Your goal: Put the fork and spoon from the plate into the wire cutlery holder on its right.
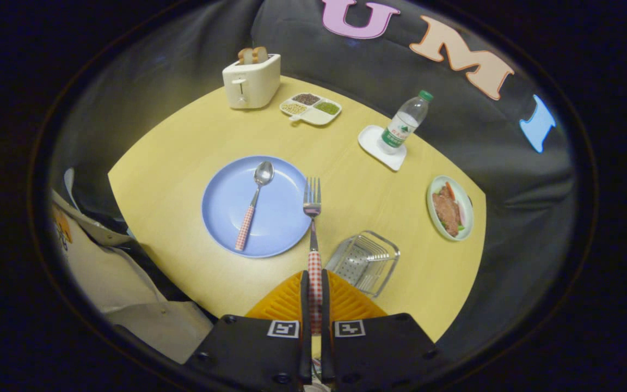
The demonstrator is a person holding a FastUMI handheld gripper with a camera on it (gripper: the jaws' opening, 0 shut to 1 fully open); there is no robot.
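My gripper is shut on the checked handle of the fork, which is lifted off the table with its tines pointing ahead over the right rim of the blue plate. The spoon, with the same checked handle, lies on the plate with its bowl at the far end. The wire cutlery holder stands to the right of the plate, just right of my fingers and below the fork.
A white toaster with bread and a divided snack dish stand at the back. A water bottle on a white coaster and a plate of food are to the right. A person's light clothing is left of the table.
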